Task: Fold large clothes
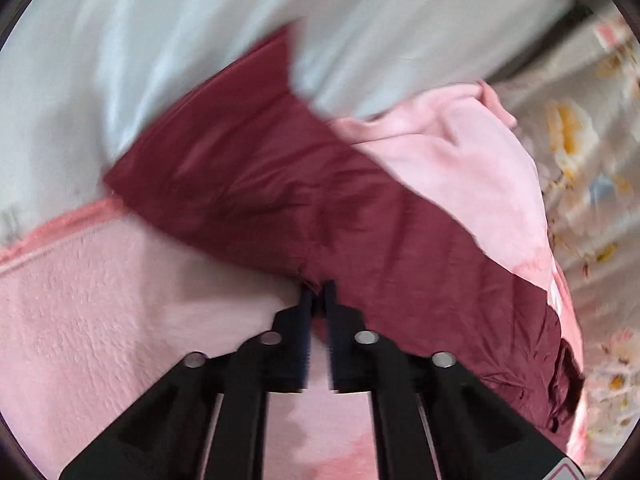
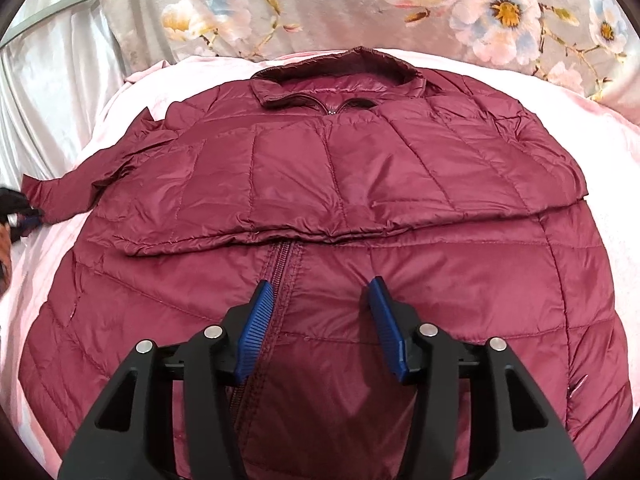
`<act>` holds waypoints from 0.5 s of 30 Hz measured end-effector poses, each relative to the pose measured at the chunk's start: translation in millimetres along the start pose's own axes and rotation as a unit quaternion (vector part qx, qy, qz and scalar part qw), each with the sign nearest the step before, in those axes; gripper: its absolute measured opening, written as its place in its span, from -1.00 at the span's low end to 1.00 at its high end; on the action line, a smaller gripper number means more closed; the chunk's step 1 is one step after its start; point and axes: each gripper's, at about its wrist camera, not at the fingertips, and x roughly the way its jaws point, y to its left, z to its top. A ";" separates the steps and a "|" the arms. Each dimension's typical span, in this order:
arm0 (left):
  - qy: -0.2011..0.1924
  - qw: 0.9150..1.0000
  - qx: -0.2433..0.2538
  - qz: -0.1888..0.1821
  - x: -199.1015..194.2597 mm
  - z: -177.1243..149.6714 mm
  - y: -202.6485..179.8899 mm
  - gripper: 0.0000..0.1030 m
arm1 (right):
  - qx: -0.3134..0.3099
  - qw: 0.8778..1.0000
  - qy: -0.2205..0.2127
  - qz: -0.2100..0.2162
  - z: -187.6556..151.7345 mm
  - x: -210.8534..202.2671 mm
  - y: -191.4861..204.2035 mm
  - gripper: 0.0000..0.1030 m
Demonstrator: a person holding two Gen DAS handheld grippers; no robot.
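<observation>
Maroon quilted puffer jacket (image 2: 320, 208) lies spread front-up on a pink fleece blanket (image 2: 600, 136) covering the bed, collar at the far side, zipper running toward the near edge. Its top half is folded down across the chest, leaving a straight horizontal fold edge midway. Pink blanket shows free along the jacket's left, right and far borders, with a floral grey sheet (image 2: 320, 4) beyond the collar.

The right gripper (image 2: 320, 292) hovers over the lower front panel, its blue-padded fingers (image 2: 256, 320) apart with nothing pinched; the zipper passes under the left pad.

The left gripper (image 1: 319, 294) has its fingers together, clamped on the edge of the jacket's sleeve (image 1: 248, 160), which stretches away across the blanket toward pale satin fabric (image 1: 120, 40). That view is motion-blurred.
</observation>
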 end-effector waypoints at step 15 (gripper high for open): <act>0.031 0.907 0.360 -0.215 -124.9 -217.9 -305.6 -0.70 | 0.056 0.998 -0.040 -0.009 -4.9 -34.1 -41.0 0.09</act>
